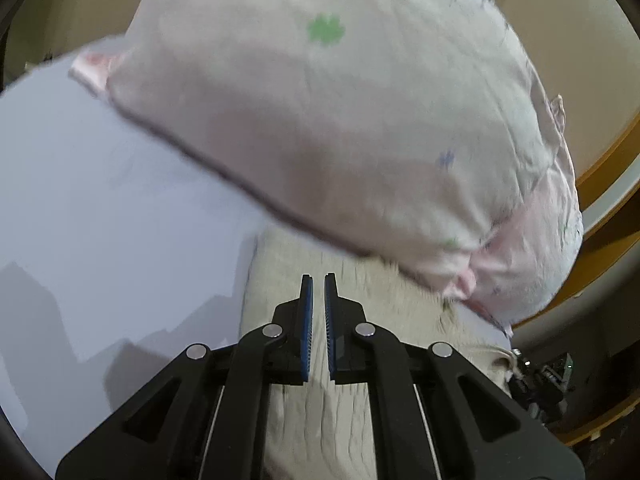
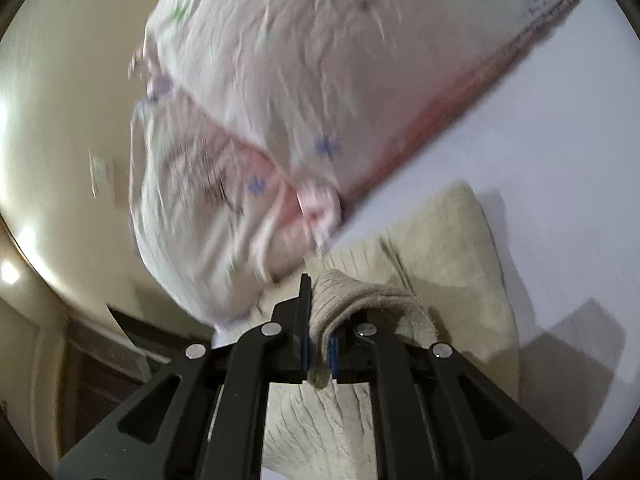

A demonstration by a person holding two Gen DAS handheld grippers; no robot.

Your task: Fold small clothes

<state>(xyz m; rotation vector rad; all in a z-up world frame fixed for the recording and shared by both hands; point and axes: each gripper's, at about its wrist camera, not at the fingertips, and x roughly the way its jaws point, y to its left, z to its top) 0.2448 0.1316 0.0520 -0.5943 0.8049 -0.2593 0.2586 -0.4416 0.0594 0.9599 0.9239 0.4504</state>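
Beige knit held on the right — left free
Right gripper (image 2: 319, 296) pinches the beige knit garment (image 2: 452, 248); left gripper (image 1: 319, 280) nearly closed, holding nothing; the pillow (image 2: 280, 80) print is unreadable.

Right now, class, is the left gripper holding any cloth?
No: the left gripper has nothing between its fingers, only a bare narrow gap above the beige garment.

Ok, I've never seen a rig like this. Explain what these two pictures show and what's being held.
There is no robot: a person holds a two-finger gripper in each hand, and each carries a fisheye camera looking along its fingers. In the left view, the left gripper is nearly shut with nothing between its fingers, above a beige garment on a white surface. In the right view, the right gripper pinches a fold of that garment. A flowered pink cloth lies blurred behind it.
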